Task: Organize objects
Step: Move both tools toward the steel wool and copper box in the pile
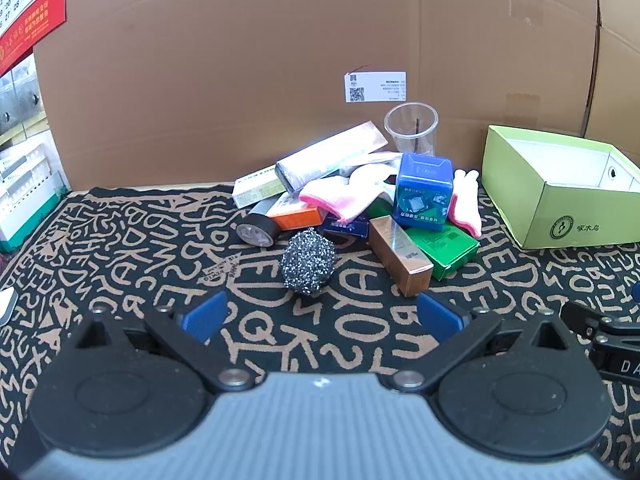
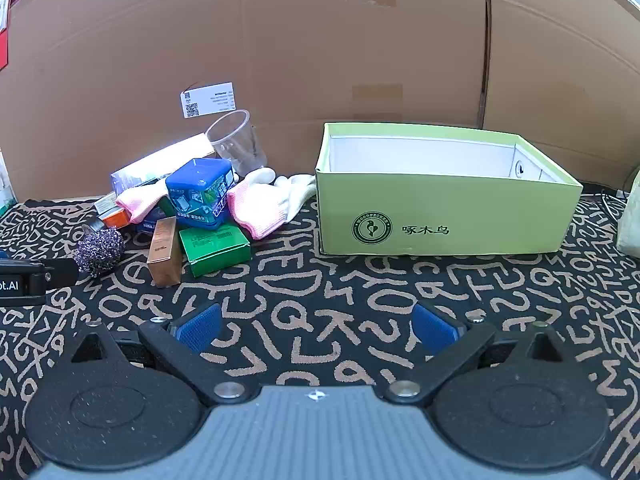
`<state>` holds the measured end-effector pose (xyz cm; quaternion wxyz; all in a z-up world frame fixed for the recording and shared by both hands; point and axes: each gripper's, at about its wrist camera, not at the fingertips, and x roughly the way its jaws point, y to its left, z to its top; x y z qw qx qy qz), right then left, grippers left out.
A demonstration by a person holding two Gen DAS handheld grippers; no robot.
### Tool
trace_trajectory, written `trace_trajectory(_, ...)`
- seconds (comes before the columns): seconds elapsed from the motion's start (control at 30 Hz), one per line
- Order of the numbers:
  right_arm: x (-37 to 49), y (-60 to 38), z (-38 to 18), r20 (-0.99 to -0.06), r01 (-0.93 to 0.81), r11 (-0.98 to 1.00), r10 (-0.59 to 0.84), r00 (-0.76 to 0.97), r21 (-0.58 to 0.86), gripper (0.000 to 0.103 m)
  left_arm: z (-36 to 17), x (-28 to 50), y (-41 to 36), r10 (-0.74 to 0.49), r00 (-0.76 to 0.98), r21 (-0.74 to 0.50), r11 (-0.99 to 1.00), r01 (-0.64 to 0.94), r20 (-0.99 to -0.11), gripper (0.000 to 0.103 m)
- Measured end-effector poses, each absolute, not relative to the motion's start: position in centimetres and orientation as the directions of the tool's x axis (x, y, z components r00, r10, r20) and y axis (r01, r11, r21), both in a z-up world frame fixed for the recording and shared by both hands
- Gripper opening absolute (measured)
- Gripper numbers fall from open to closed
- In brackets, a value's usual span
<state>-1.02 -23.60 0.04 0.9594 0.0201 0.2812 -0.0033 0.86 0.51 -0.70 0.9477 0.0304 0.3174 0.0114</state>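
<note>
Both grippers, left gripper (image 1: 320,316) and right gripper (image 2: 316,326), stand wide open and empty. The pile (image 1: 352,204) lies mid-frame; the green box (image 2: 440,216) at right looks unfilled. Sorting seems unstarted: next, reach for the scrubber (image 1: 308,262).

The pile of objects (image 1: 352,204) lies left of the open box (image 2: 440,216), both before the cardboard wall (image 2: 320,60).
</note>
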Motion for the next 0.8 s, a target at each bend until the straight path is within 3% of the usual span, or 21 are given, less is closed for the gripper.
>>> trace_trajectory(0.47, -0.6, -23.7, -0.3, -0.529, -0.032, 0.998, 0.06, 0.846, 0.062, 0.103, -1.0, 1.6, 1.1, 0.047, 0.785, 0.057, 0.998, -0.015, -0.618, 0.103)
trace_trajectory(0.8, -0.2, -22.8, -0.6, -0.519, -0.16, 0.973, 0.225, 0.824, 0.166, 0.103, -1.7, 2.6, 1.8, 0.051, 0.766, 0.045, 0.999, -0.029, -0.641, 0.103)
